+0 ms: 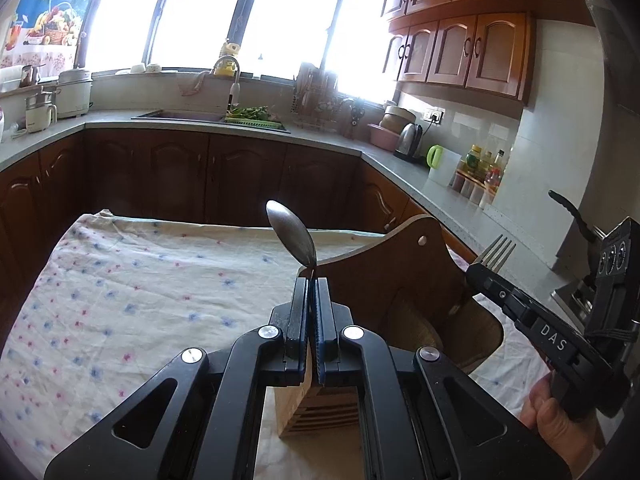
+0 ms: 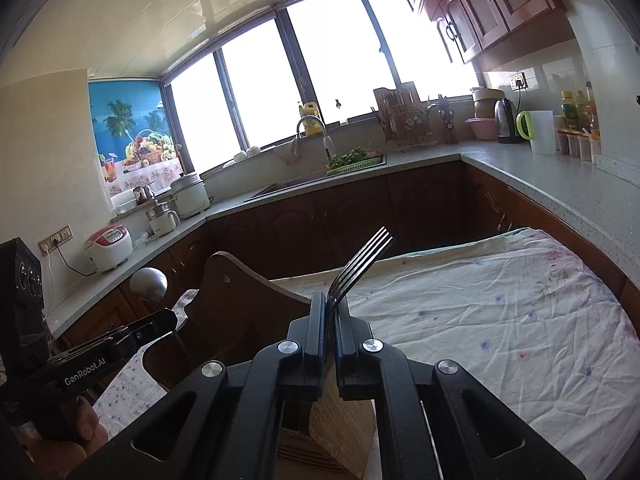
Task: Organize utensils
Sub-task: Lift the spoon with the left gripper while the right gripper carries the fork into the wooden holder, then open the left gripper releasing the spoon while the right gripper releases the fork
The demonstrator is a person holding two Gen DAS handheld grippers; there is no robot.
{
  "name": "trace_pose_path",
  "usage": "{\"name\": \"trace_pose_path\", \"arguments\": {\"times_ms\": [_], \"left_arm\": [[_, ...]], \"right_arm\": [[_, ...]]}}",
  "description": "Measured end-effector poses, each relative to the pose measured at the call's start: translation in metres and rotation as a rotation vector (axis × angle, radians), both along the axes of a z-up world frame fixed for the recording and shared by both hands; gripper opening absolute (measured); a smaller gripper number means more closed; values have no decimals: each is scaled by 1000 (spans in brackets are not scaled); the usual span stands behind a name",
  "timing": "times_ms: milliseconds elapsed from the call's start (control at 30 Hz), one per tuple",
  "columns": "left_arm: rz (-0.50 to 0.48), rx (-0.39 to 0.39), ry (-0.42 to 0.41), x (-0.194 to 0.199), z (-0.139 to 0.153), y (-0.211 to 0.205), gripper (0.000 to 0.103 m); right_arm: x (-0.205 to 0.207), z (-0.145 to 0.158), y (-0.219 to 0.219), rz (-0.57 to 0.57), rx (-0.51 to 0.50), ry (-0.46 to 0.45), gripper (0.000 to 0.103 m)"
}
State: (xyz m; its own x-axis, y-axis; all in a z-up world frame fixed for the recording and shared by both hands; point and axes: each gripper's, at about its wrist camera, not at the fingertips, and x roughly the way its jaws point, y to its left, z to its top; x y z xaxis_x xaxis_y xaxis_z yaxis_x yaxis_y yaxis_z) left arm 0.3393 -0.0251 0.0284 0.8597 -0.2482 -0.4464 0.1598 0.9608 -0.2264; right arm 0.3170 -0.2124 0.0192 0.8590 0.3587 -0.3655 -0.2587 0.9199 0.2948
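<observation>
Above a table draped in a white floral-print cloth, two black handheld grippers each hold up one utensil over a brown wooden utensil holder.

At the person's left, the left gripper is clenched on the neck of a dull silver metal spoon, its bowl pointing up and tilted left. To the right, the right gripper is clamped on a dark metal four-tined fork, tines angled up and right. Both utensils hang just above the holder, which stands on the cloth between the grippers, near the table's front edge. Grey kitchen counters and bright windows lie behind.
</observation>
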Motion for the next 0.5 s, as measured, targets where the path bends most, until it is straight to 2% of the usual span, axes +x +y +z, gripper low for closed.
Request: {"name": "trace_pose_path", "arguments": {"times_ms": [67,200,500], "left_arm": [[-1,0,5,0,1,0,2],[-6,-21,24,1,3,3,2],[5,-13,18,-2,8,5,3]], "right_arm": [[0,1,-1,9,9,10,8],[3,1,-4,19,31,42,10],[1,1,-6,3,43,63,12]]}}
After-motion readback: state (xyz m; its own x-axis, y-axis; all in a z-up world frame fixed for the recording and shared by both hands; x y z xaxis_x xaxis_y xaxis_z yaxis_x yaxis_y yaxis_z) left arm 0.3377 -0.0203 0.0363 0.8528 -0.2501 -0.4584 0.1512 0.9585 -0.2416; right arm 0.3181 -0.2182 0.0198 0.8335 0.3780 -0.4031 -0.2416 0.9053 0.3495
